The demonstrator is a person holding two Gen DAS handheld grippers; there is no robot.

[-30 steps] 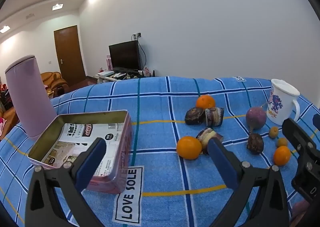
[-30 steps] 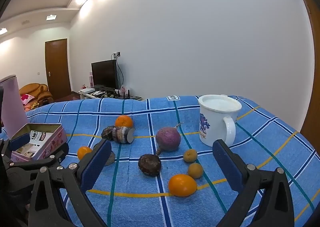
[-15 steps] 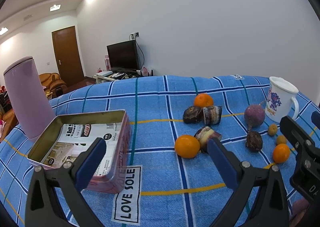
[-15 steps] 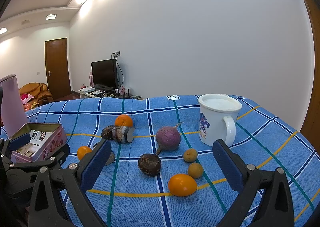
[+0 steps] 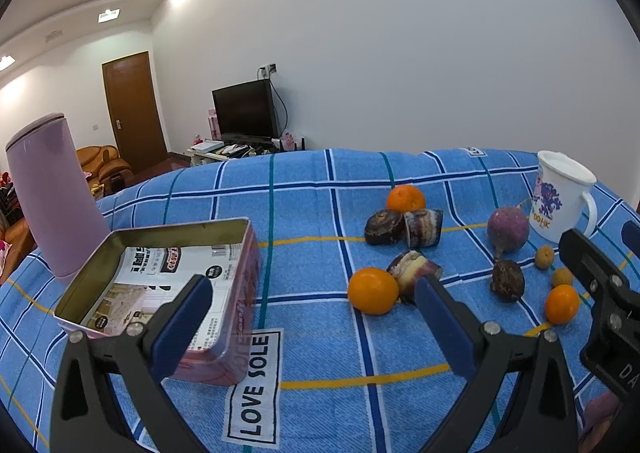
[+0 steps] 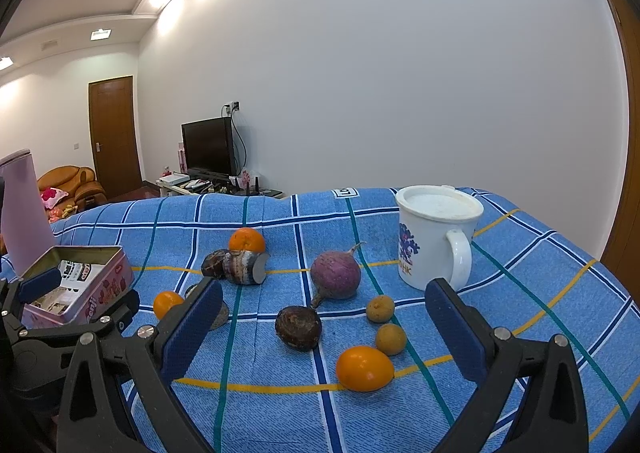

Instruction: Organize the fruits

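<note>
The left gripper (image 5: 308,317) and right gripper (image 6: 324,321) hover above the blue checked cloth (image 5: 320,353), jaws spread wide and empty, presumably staged for a first pick. The open pink rectangular tin (image 5: 160,281) stands at the left; the round orange fruits (image 5: 373,290) lie loose to its right, none inside. Compared with one second ago, the left view has shifted slightly; the fruits are unmoved.

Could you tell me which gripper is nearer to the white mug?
Right. The right gripper faces the white mug just ahead; the left gripper sits farther left, by the tin box.
</note>
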